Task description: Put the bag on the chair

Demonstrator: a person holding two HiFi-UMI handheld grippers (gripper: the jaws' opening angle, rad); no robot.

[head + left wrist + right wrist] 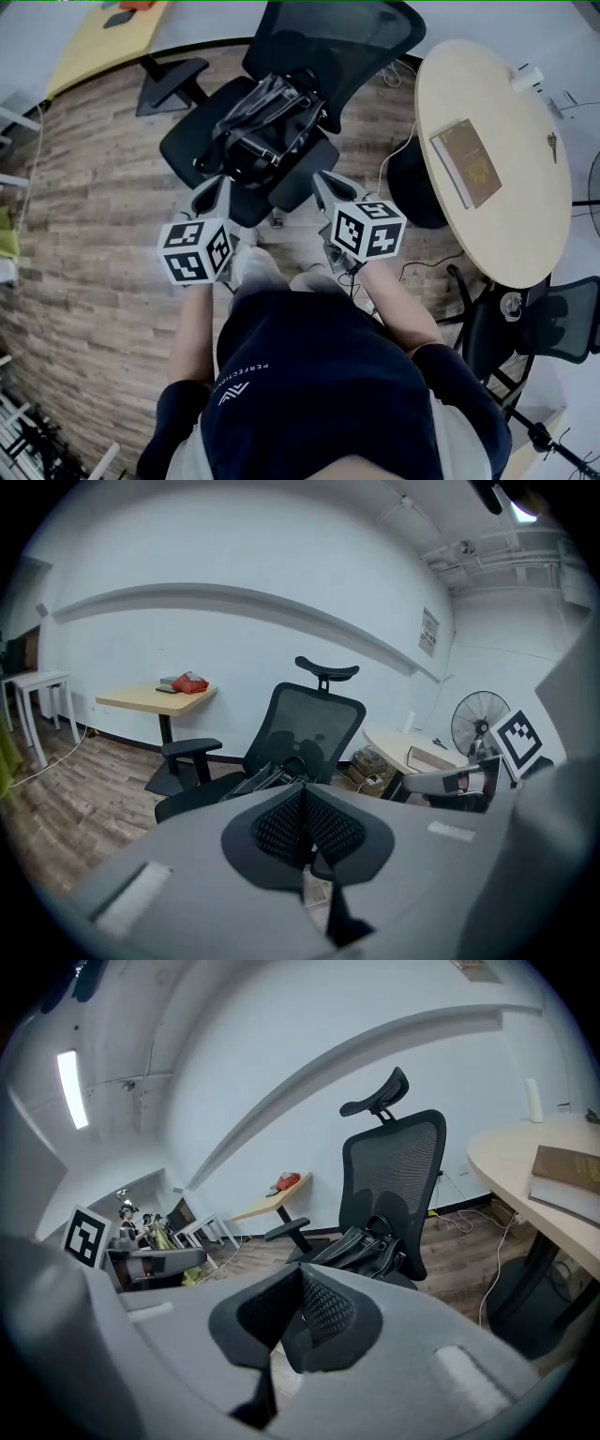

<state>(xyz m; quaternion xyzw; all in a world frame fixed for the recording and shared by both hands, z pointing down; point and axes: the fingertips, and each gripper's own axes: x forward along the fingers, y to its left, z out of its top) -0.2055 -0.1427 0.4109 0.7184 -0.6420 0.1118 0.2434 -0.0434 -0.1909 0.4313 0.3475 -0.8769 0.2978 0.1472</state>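
The bag (269, 127) is seen lying on the seat of the chair (339, 39), leant toward the mesh backrest, with its straps spread loosely over the top. In the left gripper view the bag (269, 778) is partly hidden behind the jaws. In the right gripper view it (370, 1246) is shown more fully, resting against the backrest of the chair (394, 1171).

The left gripper (220, 186) is held just short of the seat's front edge, apart from the bag. Its jaws are seen pressed together in its own view (305, 819), and nothing is caught between them. The right gripper (322, 180) is held beside it, near the seat's right front corner and also clear of the bag. Its jaws (296, 1309) are likewise closed on each other and nothing is gripped.

A round table (525, 220) is placed to the right of the chair, and a book (466, 161) is laid flat on it. A second desk (141, 700) is seen against the wall to the left, with a red object (190, 682) on it. A fan (478, 726) is visible behind the round table. The floor (94, 234) is laid with wood planks.
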